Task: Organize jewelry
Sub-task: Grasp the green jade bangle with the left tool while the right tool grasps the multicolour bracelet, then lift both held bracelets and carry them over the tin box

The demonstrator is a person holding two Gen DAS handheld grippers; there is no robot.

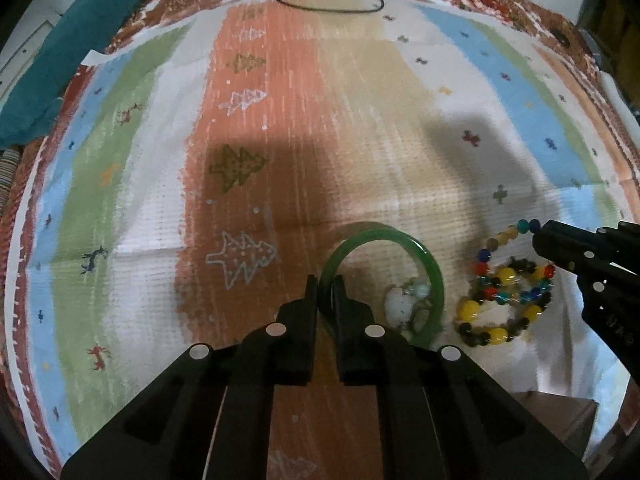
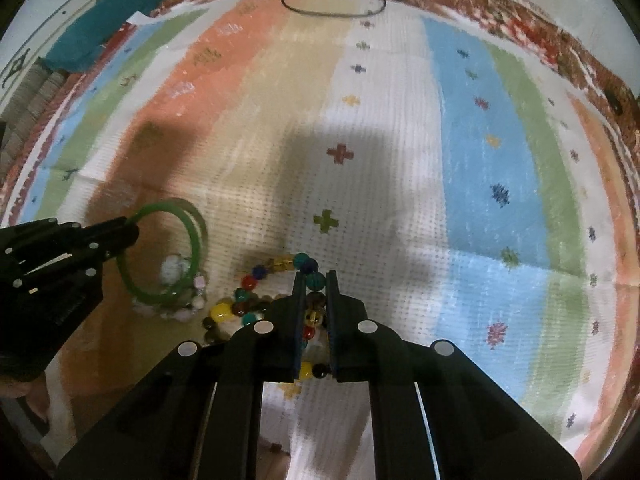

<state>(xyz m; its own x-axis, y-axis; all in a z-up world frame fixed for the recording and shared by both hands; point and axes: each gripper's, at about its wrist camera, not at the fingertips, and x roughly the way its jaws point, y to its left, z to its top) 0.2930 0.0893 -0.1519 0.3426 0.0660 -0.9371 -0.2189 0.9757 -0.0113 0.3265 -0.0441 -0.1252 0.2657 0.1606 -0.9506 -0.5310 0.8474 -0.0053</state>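
**Both grippers clamped on bracelets**

My left gripper [image 1: 325, 280] points steeply down, jaws pinched on the near-left rim of the green bangle [image 1: 432, 268]. The rim runs straight up between the two fingers. From the right wrist view the bangle [image 2: 196, 236] stands tilted, its top edge held at the left gripper [image 2: 130, 226], its lower edge on the cloth.

Inside the ring, a small pale bracelet [image 1: 400, 304] with whitish and pinkish beads lies on the cloth, touching the bangle's lower edge.

My right gripper [image 2: 315, 284] is also angled steeply down and clenched on the multicoloured bead bracelet [image 2: 248, 284]. A teal bead and a brown bead sit squeezed between the fingers; more beads show in the gap further back. In the left wrist view the right gripper [image 1: 538, 236] meets the top of the bead loop at a teal bead and a dark blue one.

Just beside the bangle, the rest of the bead bracelets [image 1: 504, 304] lie heaped: yellow, red, blue, dark beads. How many strands, I can't tell.

Everything sits on a striped cloth [image 1: 280, 100] with small tree and cross motifs. Far edge: a thin dark cord [image 1: 332, 0]. Far left corner: a teal fabric [image 1: 80, 48].
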